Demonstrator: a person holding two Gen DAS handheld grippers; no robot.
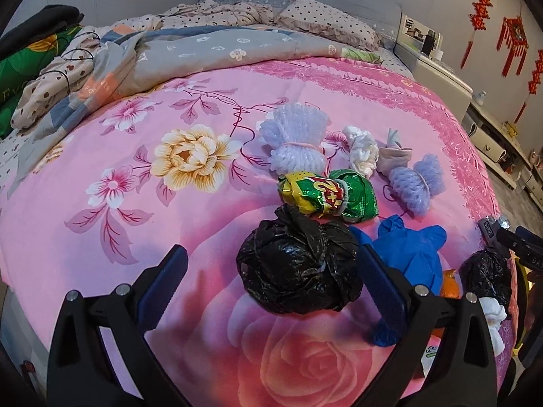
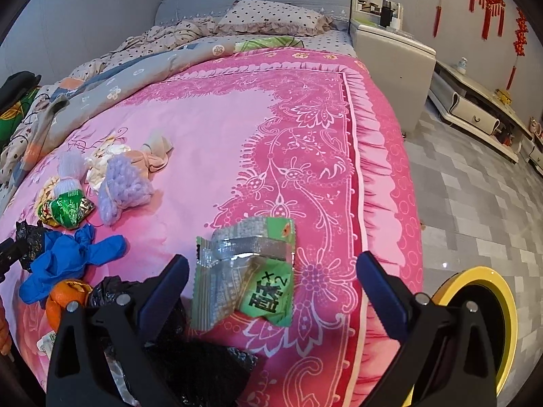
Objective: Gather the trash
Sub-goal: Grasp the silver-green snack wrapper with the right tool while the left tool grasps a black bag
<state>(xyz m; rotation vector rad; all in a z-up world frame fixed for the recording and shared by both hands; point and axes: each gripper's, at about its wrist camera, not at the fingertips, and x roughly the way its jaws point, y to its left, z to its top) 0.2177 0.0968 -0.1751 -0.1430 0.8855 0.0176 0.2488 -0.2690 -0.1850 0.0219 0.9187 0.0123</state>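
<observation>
Trash lies scattered on a pink flowered bedspread point(image 1: 112, 244). My left gripper point(image 1: 271, 254) is open, its jaws on either side of a crumpled black plastic bag ball point(image 1: 298, 271) without closing on it. Beyond it lie a green and yellow snack wrapper point(image 1: 325, 195), a blue glove point(image 1: 410, 254) and two foam nets point(image 1: 295, 142). My right gripper point(image 2: 271, 263) is open too, with a silver and green wrapper point(image 2: 244, 271) lying on the bed between its fingers. A second black bag point(image 1: 488, 274) and an orange point(image 2: 61, 302) sit near the bed's edge.
A yellow-rimmed bin point(image 2: 509, 308) stands on the grey floor right of the bed. More black plastic point(image 2: 203, 363) lies under my right gripper. Rumpled quilts and a pillow point(image 2: 271, 17) fill the bed's far end. A white nightstand point(image 2: 390, 54) and a low cabinet point(image 2: 475, 112) line the right side.
</observation>
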